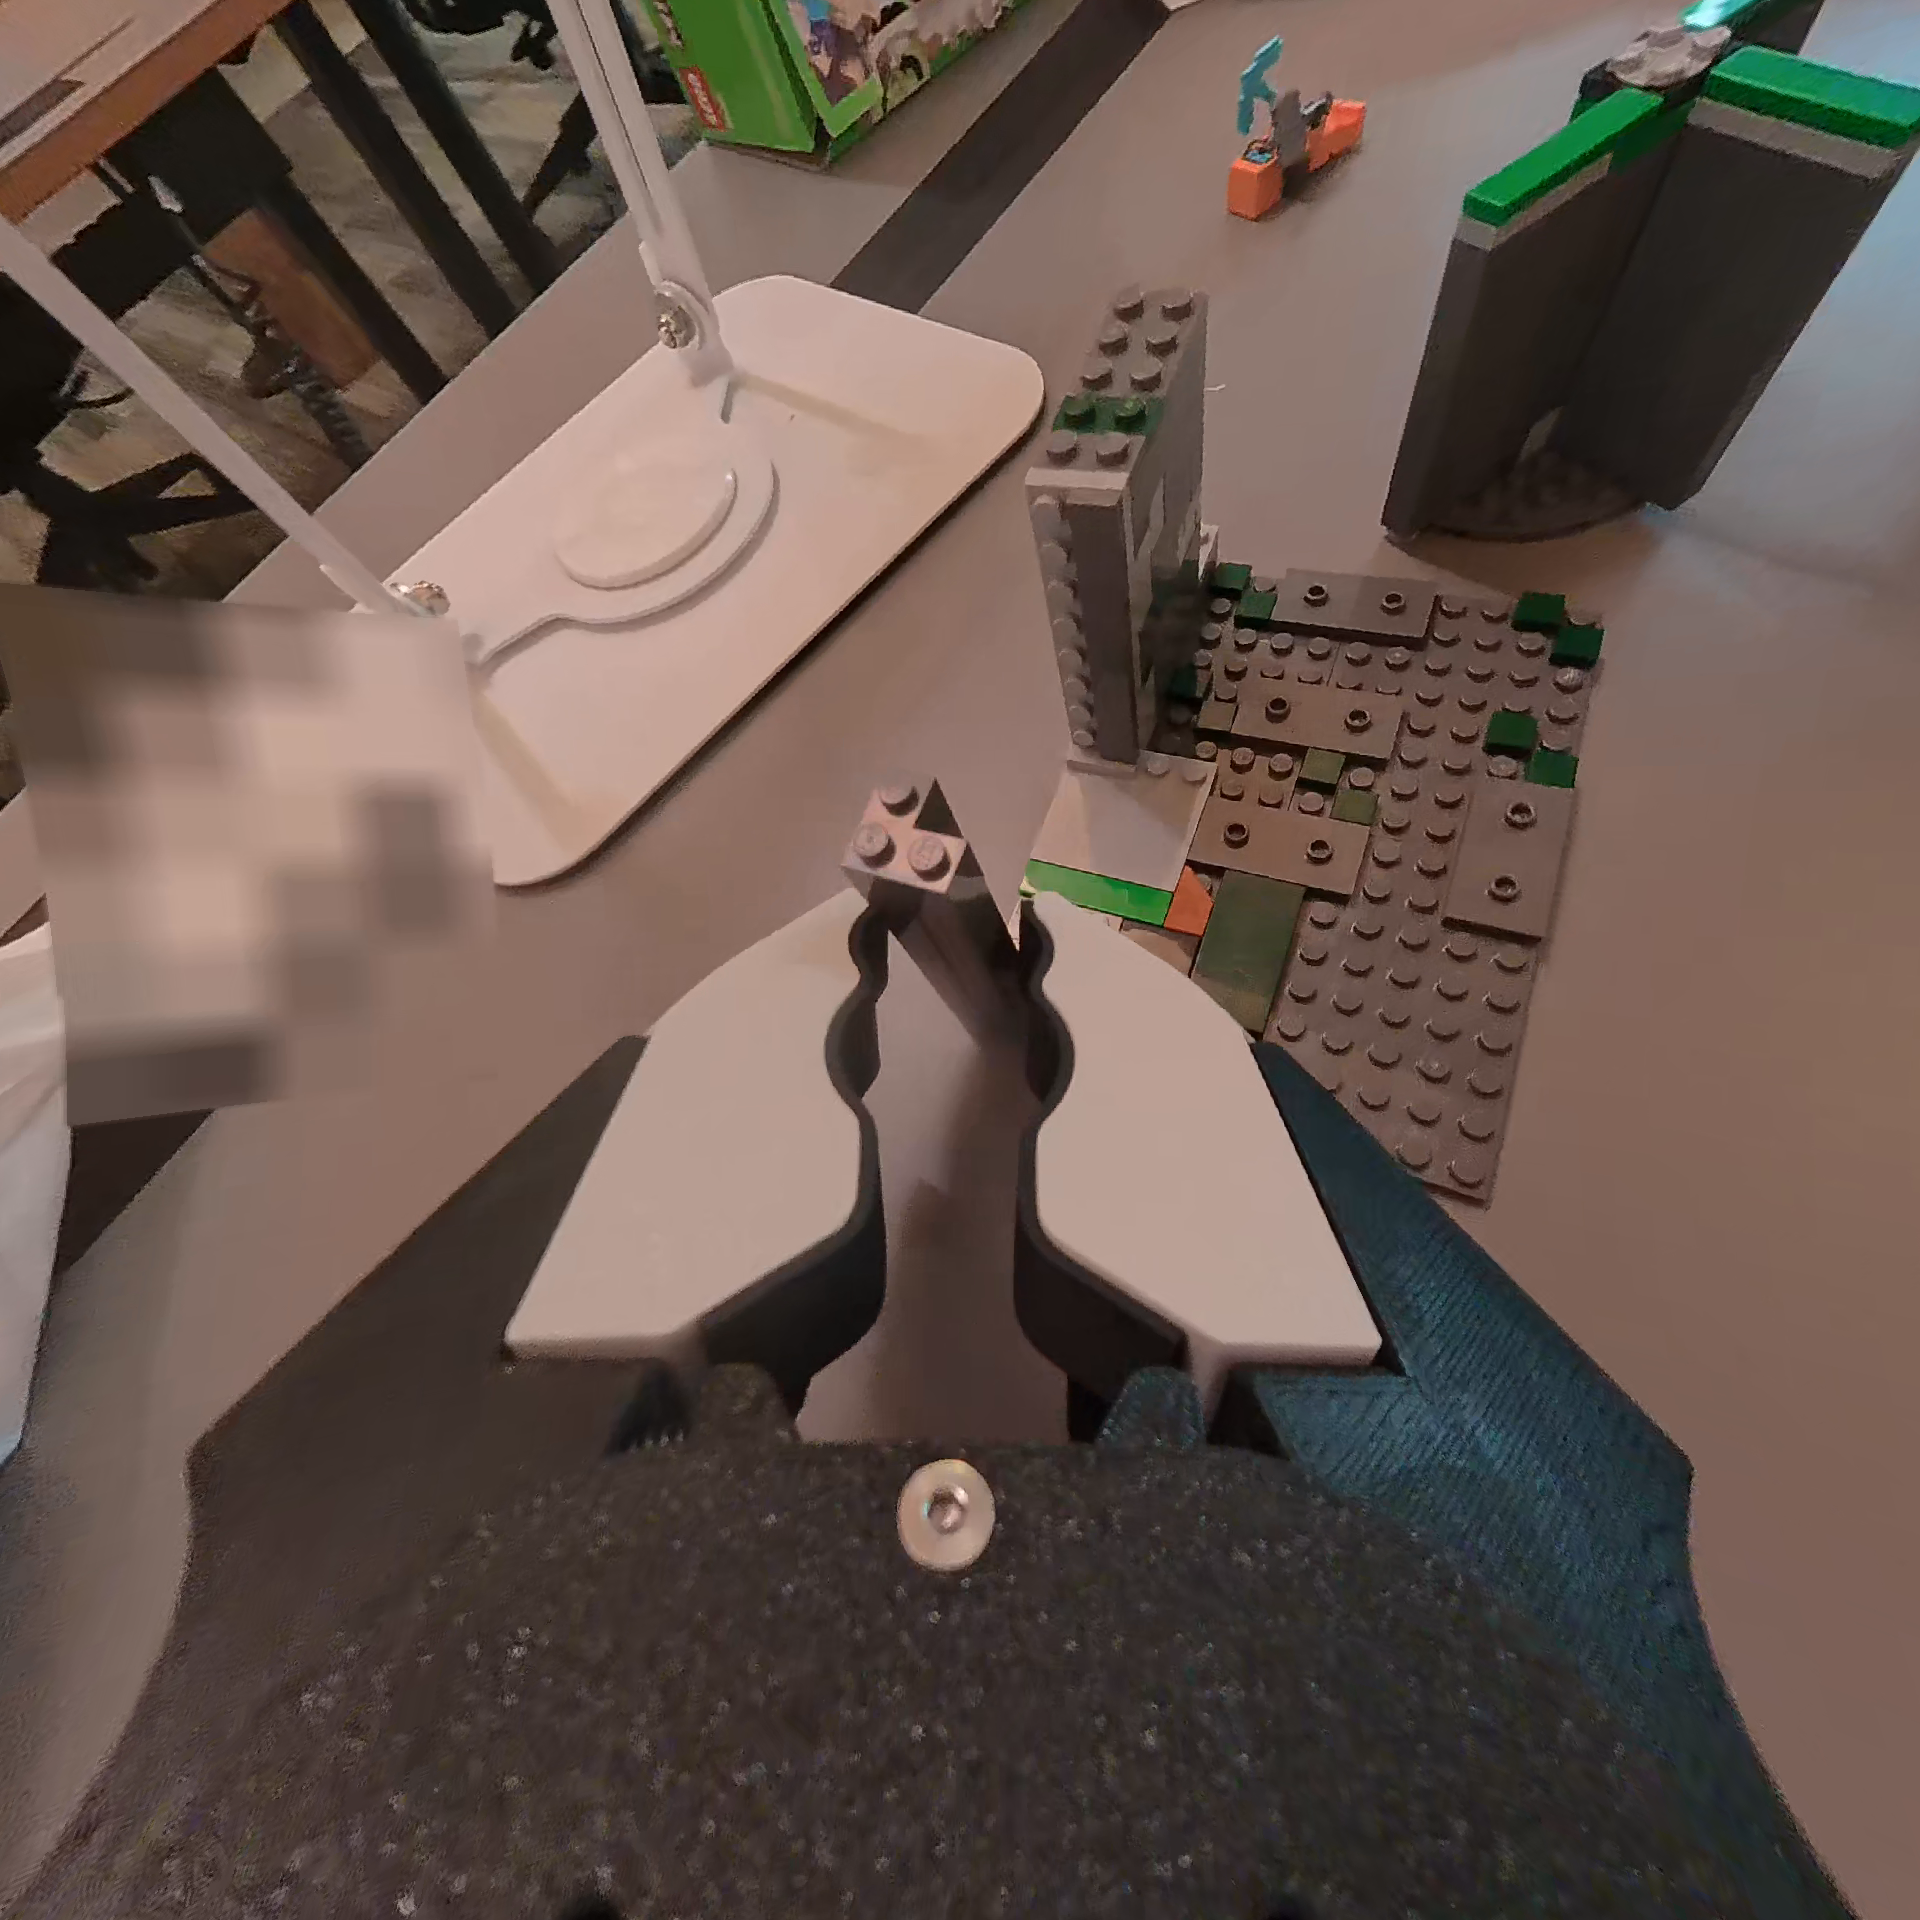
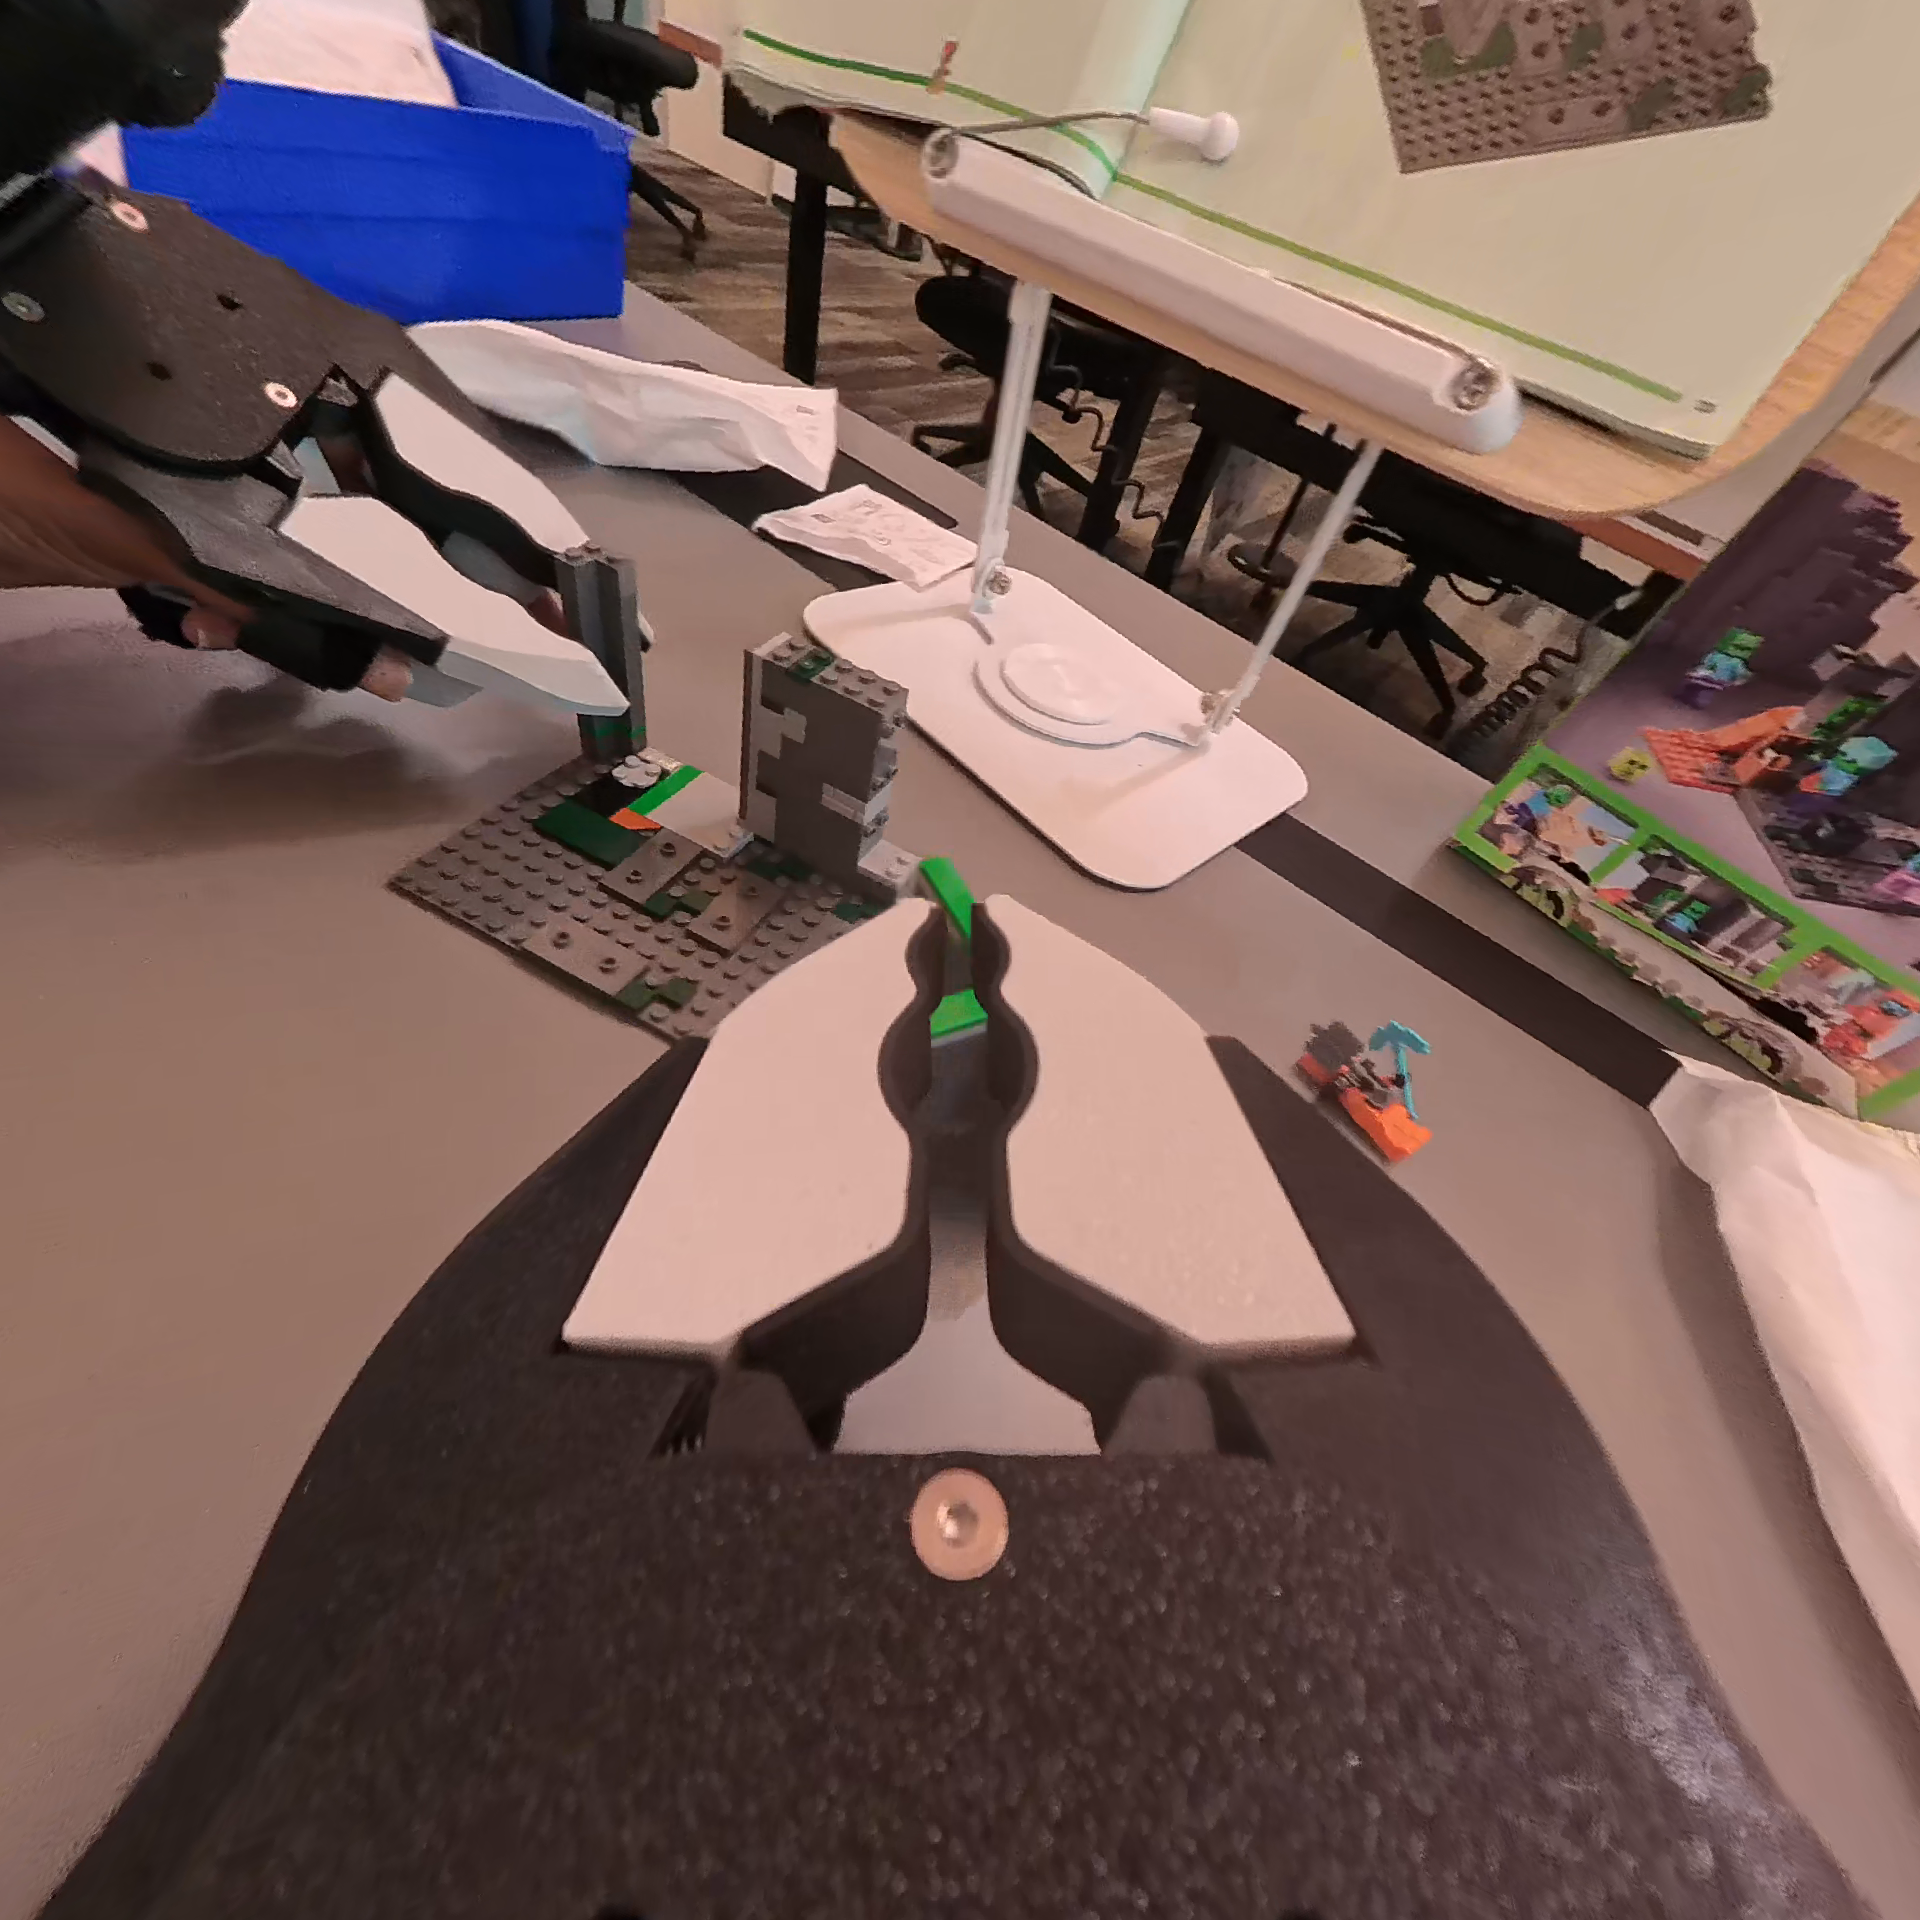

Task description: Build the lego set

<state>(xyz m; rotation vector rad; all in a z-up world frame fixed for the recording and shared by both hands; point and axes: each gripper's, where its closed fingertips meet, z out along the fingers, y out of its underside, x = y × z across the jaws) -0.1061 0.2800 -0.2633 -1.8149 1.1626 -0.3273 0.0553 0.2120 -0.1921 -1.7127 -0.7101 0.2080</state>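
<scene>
My left gripper is shut on a tall thin grey column with studs on top. In the right wrist view the left gripper holds the column upright at the far left corner of the dark grey baseplate. A grey wall stands on the plate. My right gripper is shut on a grey piece with a green top, near the wall's base. In the left wrist view the baseplate, the wall and a tall grey, green-topped section show.
A white lamp base stands behind the baseplate. The green set box lies at the right and a small orange and teal build in front of it. White paper bags and a blue bin are at the back left. Spacing between my two grippers at the tips: around 20 cm.
</scene>
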